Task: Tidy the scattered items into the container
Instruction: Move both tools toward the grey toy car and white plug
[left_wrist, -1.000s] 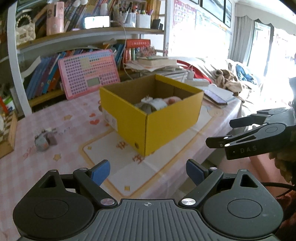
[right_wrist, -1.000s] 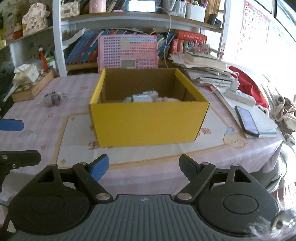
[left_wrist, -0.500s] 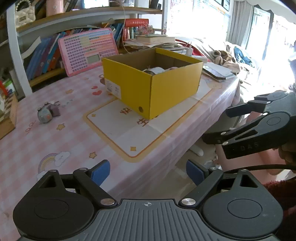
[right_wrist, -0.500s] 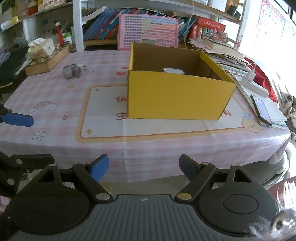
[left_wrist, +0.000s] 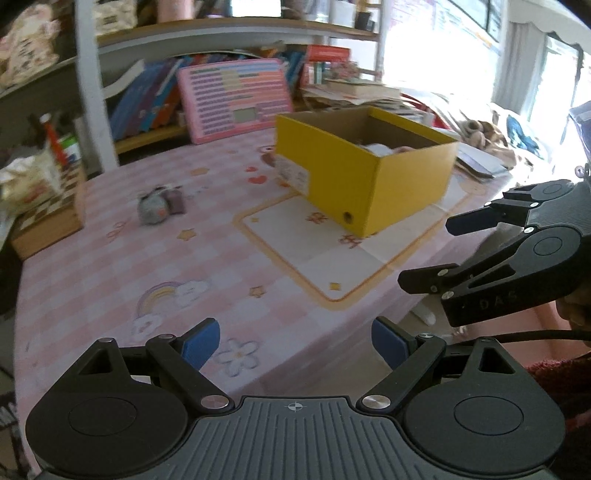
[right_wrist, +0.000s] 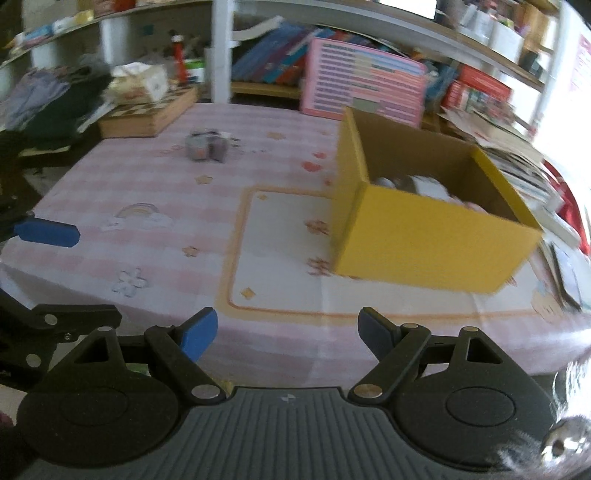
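A yellow cardboard box (left_wrist: 364, 181) stands open on the pink checked tablecloth, with several small soft items inside (left_wrist: 380, 148). It also shows in the right wrist view (right_wrist: 424, 236). A small grey toy item (left_wrist: 159, 205) lies on the cloth far left of the box, also seen in the right wrist view (right_wrist: 207, 146). My left gripper (left_wrist: 295, 341) is open and empty above the table's near edge. My right gripper (right_wrist: 286, 328) is open and empty at the front edge, and shows in the left wrist view (left_wrist: 439, 251) to the right.
A pink toy keyboard (left_wrist: 234, 98) leans against the bookshelf behind the box. A wooden box with a tissue pack (right_wrist: 151, 107) sits at the far left. Books, papers and a phone (right_wrist: 569, 273) lie right of the yellow box.
Both grippers have pulled back from the yellow box and swung left. The box now sits further right in both views and the grey toy is nearer the middle.
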